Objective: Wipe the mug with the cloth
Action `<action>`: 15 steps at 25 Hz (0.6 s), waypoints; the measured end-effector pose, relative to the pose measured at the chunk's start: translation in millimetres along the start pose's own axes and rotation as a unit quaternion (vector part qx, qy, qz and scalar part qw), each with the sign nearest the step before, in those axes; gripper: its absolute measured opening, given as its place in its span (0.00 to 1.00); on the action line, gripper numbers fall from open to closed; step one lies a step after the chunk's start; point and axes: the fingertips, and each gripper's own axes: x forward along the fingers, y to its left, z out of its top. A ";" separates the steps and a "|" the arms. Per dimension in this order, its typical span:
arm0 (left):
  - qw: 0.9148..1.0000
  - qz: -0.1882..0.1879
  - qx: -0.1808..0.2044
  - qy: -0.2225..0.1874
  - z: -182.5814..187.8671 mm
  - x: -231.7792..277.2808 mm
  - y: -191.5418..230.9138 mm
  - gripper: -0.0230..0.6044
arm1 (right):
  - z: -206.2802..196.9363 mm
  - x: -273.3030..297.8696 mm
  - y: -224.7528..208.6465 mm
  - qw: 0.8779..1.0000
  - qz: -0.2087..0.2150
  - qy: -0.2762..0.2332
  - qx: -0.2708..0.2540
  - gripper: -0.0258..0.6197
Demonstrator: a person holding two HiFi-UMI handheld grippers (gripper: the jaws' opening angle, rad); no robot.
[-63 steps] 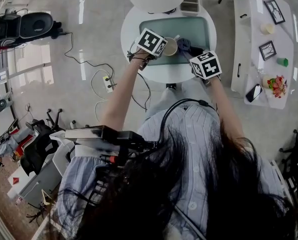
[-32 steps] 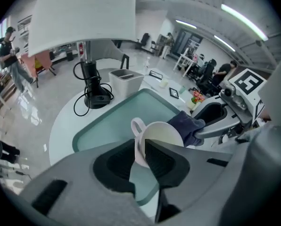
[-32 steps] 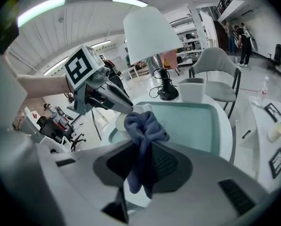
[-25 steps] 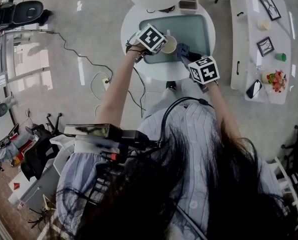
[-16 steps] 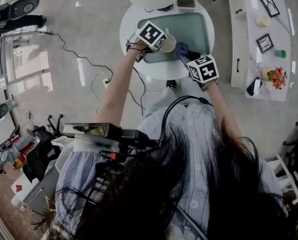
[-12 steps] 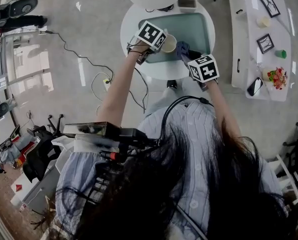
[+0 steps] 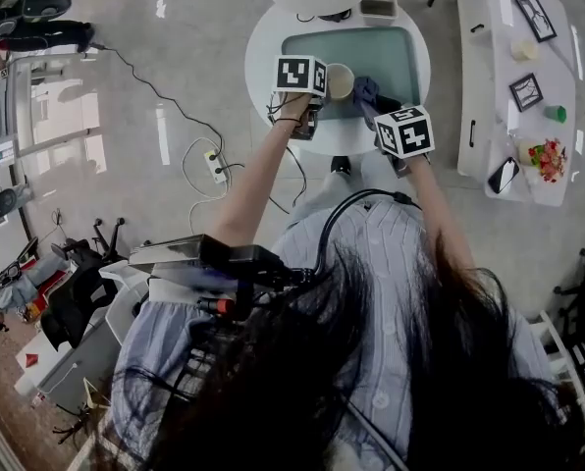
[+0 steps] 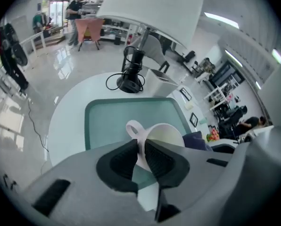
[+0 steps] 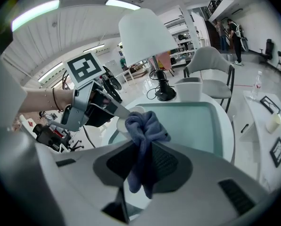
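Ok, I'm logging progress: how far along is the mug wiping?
Both grasps look done: left gripper shut on the wall of the white ceramic mug, right gripper shut on the bunched blue cloth. In hand: cloth held beside the tilted mug. Left: the wiping itself; contact isn't clear.

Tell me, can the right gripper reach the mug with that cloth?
Probably yes. The right gripper is shut on the cloth, and the mug, clamped by its wall in the left gripper, is right beside the cloth with nothing between them.
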 end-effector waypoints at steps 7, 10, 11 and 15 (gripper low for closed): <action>0.982 -0.030 -0.187 -0.025 -20.2 -5.7 2.8 0.12 | -4.6 -0.5 7.9 1.000 -0.001 0.000 0.004 0.20; 0.969 -0.030 -0.242 -0.045 -26.7 -8.0 2.9 0.12 | -7.9 -1.9 11.5 1.000 0.001 0.000 0.006 0.20; 0.965 -0.028 -0.256 -0.051 -28.2 -8.4 2.8 0.12 | -8.8 -1.9 12.4 1.000 0.002 0.000 0.007 0.21; 0.955 -0.031 -0.290 -0.060 -30.3 -4.2 1.5 0.13 | -10.8 1.1 8.8 1.000 0.001 0.002 0.010 0.21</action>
